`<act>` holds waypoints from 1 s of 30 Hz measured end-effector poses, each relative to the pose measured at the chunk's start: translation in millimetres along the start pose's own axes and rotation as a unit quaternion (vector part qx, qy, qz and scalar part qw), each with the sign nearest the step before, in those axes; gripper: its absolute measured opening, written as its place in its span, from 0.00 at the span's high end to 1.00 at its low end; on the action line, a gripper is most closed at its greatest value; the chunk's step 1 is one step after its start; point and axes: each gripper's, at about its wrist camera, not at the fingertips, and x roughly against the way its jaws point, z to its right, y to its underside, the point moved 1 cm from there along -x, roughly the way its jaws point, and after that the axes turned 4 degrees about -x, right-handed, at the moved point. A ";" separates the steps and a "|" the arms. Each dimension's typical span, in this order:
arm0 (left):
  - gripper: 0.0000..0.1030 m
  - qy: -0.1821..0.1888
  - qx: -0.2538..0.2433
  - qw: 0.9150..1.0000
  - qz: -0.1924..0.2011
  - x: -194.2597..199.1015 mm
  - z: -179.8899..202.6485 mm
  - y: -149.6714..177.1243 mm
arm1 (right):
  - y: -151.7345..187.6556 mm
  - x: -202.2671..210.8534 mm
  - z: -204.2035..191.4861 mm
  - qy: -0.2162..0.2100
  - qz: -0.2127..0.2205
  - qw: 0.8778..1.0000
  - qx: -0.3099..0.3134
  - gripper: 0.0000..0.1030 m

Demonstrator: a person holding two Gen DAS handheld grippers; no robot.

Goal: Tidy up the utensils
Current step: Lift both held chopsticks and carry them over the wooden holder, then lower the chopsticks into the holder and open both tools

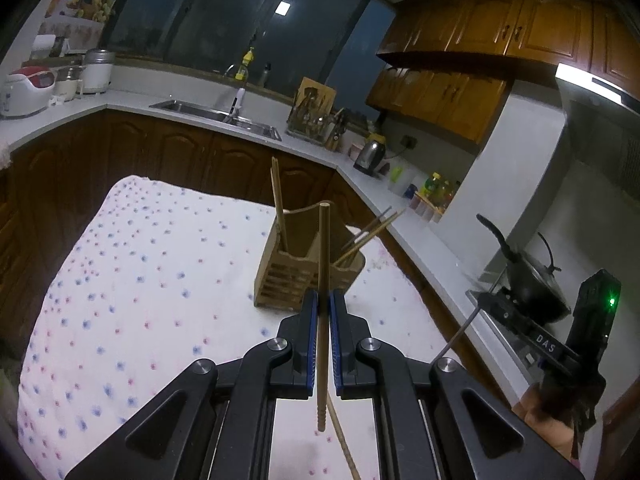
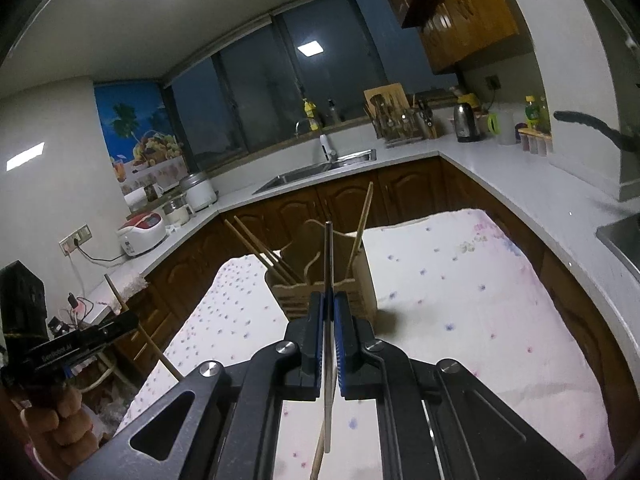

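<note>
A wooden slatted utensil holder (image 1: 298,276) stands on the floral cloth; it also shows in the right wrist view (image 2: 340,276). Several wooden chopsticks (image 1: 280,208) lean in its compartments. My left gripper (image 1: 323,300) is shut on a wooden chopstick (image 1: 323,272), held upright just in front of the holder. My right gripper (image 2: 328,304) is shut on a thin metal chopstick (image 2: 328,264), upright in front of the holder. Another wooden stick (image 1: 344,448) lies on the cloth under the left gripper. Each gripper appears in the other's view, at the right edge (image 1: 552,344) and the left edge (image 2: 72,344).
The floral cloth (image 1: 140,300) covers the table. Behind runs an L-shaped counter with a sink (image 1: 216,116), a utensil rack (image 1: 316,120), a kettle (image 1: 370,154), rice cookers (image 1: 28,90) and bottles. A black wok (image 1: 528,276) sits on the stove at right.
</note>
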 end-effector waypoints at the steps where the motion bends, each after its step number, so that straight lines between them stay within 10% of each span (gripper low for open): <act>1: 0.96 -0.001 0.001 1.000 0.004 -1.9 -0.9 -3.8 | -2.6 -2.0 -0.4 0.000 0.001 1.000 0.002 0.95; 30: 0.96 -0.023 -0.005 0.991 0.129 -87.8 -24.9 -80.6 | -105.5 -72.2 8.1 -0.014 0.101 0.995 -0.002 0.95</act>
